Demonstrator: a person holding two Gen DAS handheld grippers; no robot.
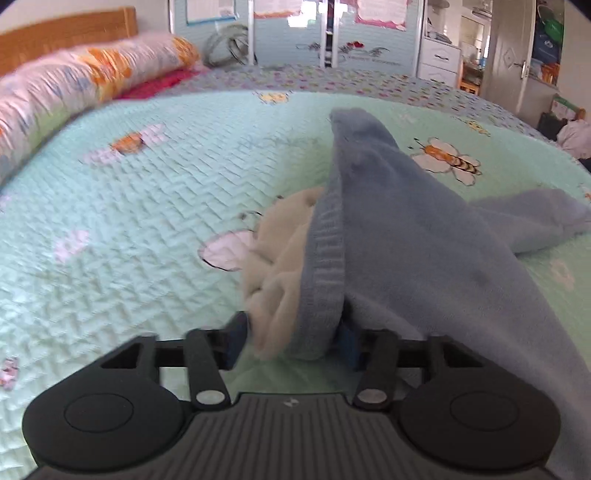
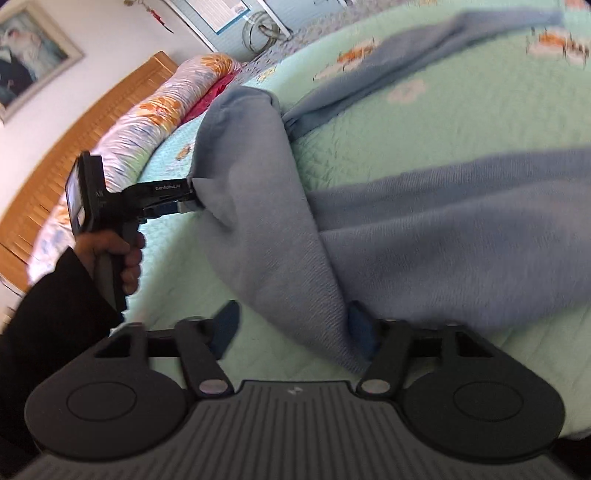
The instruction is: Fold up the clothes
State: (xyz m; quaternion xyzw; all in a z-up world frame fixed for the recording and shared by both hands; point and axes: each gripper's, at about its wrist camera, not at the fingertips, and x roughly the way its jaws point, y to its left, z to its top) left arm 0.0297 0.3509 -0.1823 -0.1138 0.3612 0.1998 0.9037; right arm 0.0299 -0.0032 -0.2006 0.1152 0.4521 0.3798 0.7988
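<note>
While pinching sweater (image 1: 388, 221) hem, left tool (image 1: 291, 338) nearer; right tool (image 2: 291, 332) half-closed, grip unclear, sweater stretching rightward across bed (image 1: 147, 221).

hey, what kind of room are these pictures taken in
Most likely a bedroom in a home: a bed with a green quilted bedspread, a wooden headboard behind a long floral pillow, and wardrobe doors beyond. A blue sweater lies on the bed.

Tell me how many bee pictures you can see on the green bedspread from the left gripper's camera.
1 clear bee, right of the lifted blue garment. An orange blur far left may be another. The garment could hide more.
</note>
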